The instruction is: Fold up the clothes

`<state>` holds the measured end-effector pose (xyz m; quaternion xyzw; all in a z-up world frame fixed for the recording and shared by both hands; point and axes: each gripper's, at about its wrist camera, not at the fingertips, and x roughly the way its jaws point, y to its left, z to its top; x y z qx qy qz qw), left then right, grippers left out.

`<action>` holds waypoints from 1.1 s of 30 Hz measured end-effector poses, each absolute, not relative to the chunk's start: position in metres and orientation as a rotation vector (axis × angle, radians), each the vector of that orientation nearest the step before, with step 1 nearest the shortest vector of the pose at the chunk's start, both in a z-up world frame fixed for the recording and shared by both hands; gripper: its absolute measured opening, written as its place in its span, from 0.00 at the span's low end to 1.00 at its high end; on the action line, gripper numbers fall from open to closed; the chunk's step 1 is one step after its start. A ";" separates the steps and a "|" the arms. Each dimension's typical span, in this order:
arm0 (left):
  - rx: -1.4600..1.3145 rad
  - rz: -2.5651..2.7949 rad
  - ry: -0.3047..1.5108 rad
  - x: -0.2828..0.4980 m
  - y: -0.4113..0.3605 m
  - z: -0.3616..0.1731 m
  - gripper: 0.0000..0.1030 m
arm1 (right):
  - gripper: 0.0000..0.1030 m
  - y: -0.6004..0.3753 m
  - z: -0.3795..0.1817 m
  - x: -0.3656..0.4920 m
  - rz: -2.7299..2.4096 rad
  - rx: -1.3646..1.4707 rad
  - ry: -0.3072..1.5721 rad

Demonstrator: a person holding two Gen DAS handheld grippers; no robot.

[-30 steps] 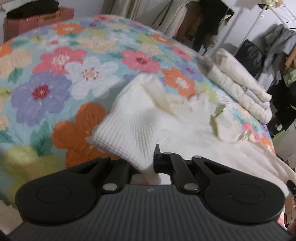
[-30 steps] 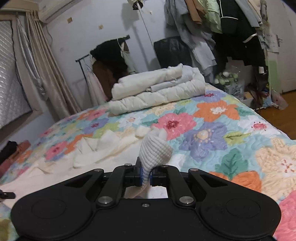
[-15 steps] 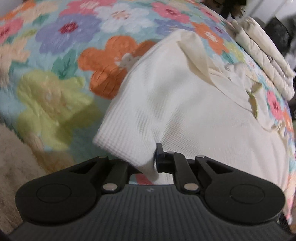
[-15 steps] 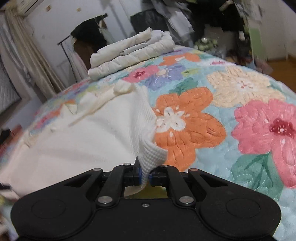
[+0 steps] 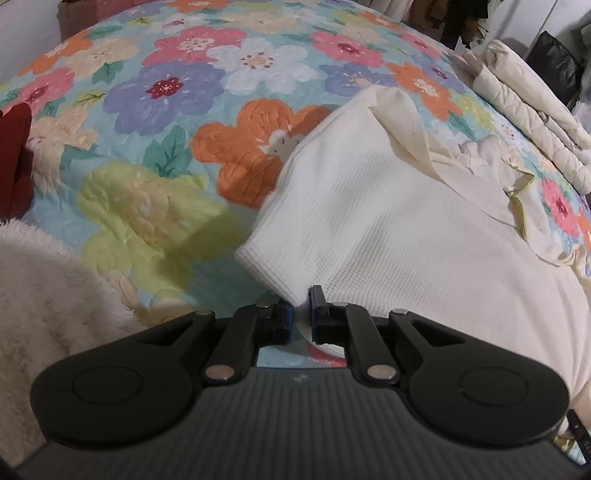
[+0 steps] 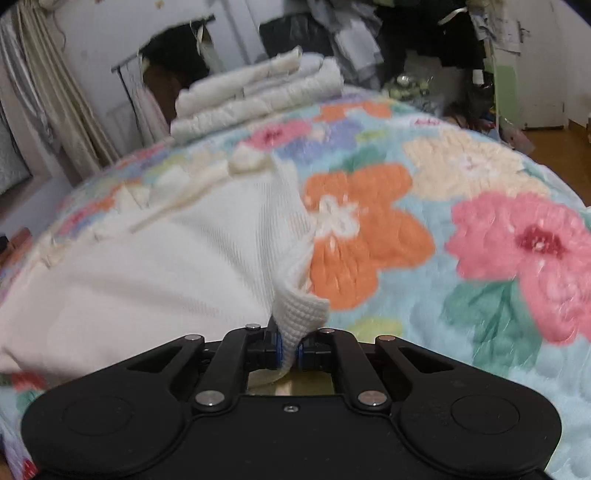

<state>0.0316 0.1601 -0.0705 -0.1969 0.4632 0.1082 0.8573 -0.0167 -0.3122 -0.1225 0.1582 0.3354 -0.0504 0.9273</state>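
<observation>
**Both claws clamped on the hem corners of a white waffle-knit garment on a floral bed**

The left claw [image 5: 300, 312] is closed on a corner of the white waffle-knit garment [image 5: 406, 229]; the fabric is pinched between its two fingers, and a small fold of cloth hangs below them. The right claw [image 6: 290, 345] is likewise clamped on another corner of the same garment [image 6: 166, 266], with a thick rolled edge of the knit standing up just above its fingers.

The garment lies spread on the floral quilt [image 5: 166, 122] of the bed, extending away from both claws. At its far end a cream inner layer [image 5: 402, 118] shows, together with a yellow-green trimmed edge [image 5: 519, 199]. In the left wrist view, a fluffy cream blanket [image 5: 48, 295] fills the lower left, touching the quilt, and a dark red object [image 5: 14, 158] sits at the left edge.

A stack of folded cream bedding [image 6: 258, 92] rests on the far part of the bed, apart from the garment. Behind it, in the right wrist view, hang curtains [image 6: 48, 96] and a rack of dark clothes [image 6: 424, 33]. The right wrist view is blurred.
</observation>
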 end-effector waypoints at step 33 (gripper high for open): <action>-0.331 -0.165 0.980 0.267 0.145 -0.055 0.49 | 0.52 -0.136 -0.044 0.290 0.572 -0.007 0.933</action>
